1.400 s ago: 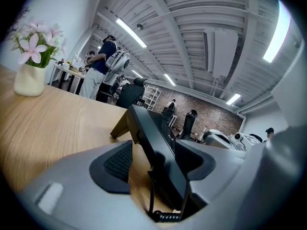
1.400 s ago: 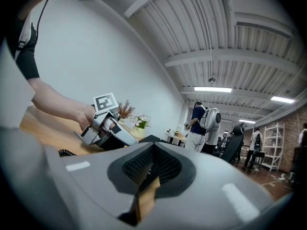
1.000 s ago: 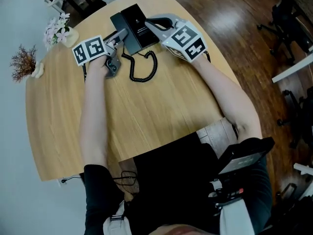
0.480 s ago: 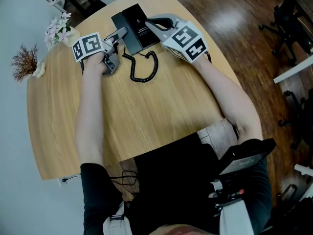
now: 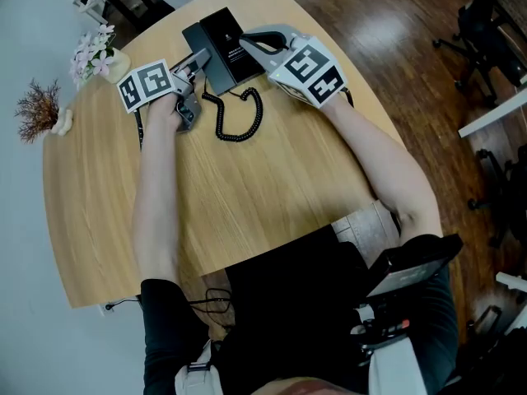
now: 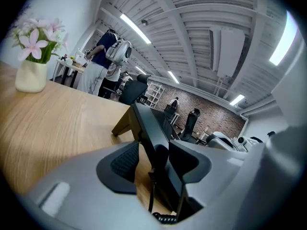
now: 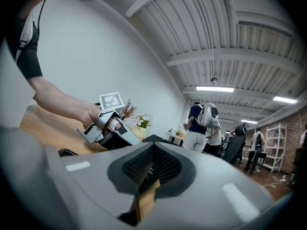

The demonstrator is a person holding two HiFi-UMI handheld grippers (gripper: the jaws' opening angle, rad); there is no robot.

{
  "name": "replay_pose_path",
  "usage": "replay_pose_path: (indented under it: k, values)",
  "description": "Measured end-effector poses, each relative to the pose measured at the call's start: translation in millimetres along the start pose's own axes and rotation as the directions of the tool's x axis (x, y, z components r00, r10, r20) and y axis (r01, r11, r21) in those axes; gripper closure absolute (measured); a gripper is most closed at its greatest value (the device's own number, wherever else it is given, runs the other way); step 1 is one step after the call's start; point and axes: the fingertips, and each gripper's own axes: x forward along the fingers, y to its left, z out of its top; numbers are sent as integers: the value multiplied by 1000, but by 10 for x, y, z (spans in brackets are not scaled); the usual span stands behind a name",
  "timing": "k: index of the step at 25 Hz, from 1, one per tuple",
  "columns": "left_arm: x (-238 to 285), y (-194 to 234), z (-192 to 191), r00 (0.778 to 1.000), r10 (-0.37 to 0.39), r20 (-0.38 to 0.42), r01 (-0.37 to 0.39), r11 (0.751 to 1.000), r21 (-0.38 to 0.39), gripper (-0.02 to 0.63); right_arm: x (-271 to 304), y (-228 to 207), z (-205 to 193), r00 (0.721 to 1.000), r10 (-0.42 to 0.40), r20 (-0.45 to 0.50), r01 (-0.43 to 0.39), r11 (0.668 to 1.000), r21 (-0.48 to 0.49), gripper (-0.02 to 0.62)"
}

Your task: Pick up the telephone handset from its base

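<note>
On the rounded wood-grain table:
- telephone, black, flat, angular; spiral cord
- left gripper, tongs stood spread astride the telephone's edge, contact unclear
- right gripper, tongs were pressed together, empty

The pale wooden worktop fills the left and centre of the frame. At upper centre stands a black telephone, its coiled cord just below. A flower vase and dried twigs sit at upper left.

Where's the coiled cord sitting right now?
In the head view, the coiled cord lies on the wooden table, just on the person's side of the black telephone and right of the left gripper.
</note>
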Motion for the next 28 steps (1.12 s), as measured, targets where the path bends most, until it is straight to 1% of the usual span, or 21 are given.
replay_pose_path:
  k: [3,6,7,8,10,11,14,16,19,22,24,27,28]
  values:
    - [-12,-1,10,999,31,25,-32,999,26,405,5,-5,-13,1000,0,-1,0,1000,3,592]
    - [-33,-11,20,998,45,50,-48,998,47,411,15,-12,-10,1000,-2,0,2,1000,4,592]
    - [-45,-25,20,997,46,55,-49,997,56,418,18,-8,-10,1000,0,0,0,1000,4,592]
    - [-59,-43,22,997,48,58,-52,996,72,442,20,-1,-12,1000,3,-1,-3,1000,4,592]
    - [-73,-67,29,997,52,55,-57,994,98,448,26,12,-16,1000,8,-5,-8,1000,2,592]
    - [-67,-66,31,998,43,54,-48,995,89,448,26,15,-15,1000,9,-5,-9,1000,0,592]
    - [-47,-19,27,997,-22,67,23,999,-24,459,23,28,-19,1000,11,-6,-11,1000,-3,592]
    - [-38,3,26,997,-45,68,50,997,-62,462,24,37,-24,1000,13,-7,-13,1000,-2,592]
    - [-23,-16,27,996,-48,69,53,996,-78,466,14,19,-34,1000,10,-15,-10,1000,-2,592]
    - [-97,-31,53,991,-43,125,57,993,-106,491,16,24,-19,1000,10,-14,-10,1000,-1,592]
    - [-150,-2,85,987,-50,153,67,992,-107,494,51,48,-6,1000,19,-11,-19,1000,-1,592]
    - [-143,3,102,987,-66,150,82,991,-109,492,81,86,10,999,31,-12,-31,1000,-5,592]
    - [-119,-19,95,988,-66,142,82,991,-107,478,69,92,14,999,32,-14,-32,999,-6,592]
